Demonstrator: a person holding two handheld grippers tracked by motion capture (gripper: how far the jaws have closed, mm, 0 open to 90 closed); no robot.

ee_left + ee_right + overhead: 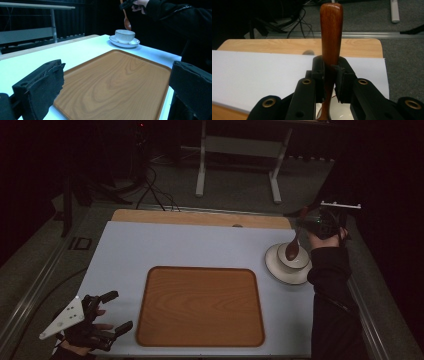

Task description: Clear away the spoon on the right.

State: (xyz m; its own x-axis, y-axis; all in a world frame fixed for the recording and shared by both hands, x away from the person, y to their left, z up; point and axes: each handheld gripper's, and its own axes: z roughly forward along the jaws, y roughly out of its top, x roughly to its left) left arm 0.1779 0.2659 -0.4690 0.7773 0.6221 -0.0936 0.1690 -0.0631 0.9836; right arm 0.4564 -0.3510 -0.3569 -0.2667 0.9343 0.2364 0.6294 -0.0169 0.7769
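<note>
Clearly the worktop carries two main things: a wooden tray at the near middle, bare, and at the far right a white saucer with a white bowl sitting on it. Above that bowl hangs a wooden spoon, scoop down, its handle pinched between the pressed-together pads of the right hand-held gripper (the handle end sticks out well past the pads). The left hand-held gripper rests at the near left corner, jaws spread with nothing between them, just beside the tray.

Judging by this, the step is carrying the spoon off the bowl, probably toward the tray. To do it well, keep the pinch firm so the long handle does not swivel, raise the scoop fully above the bowl rim before moving left, and travel smoothly so the bowl and saucer stay undisturbed.
</note>
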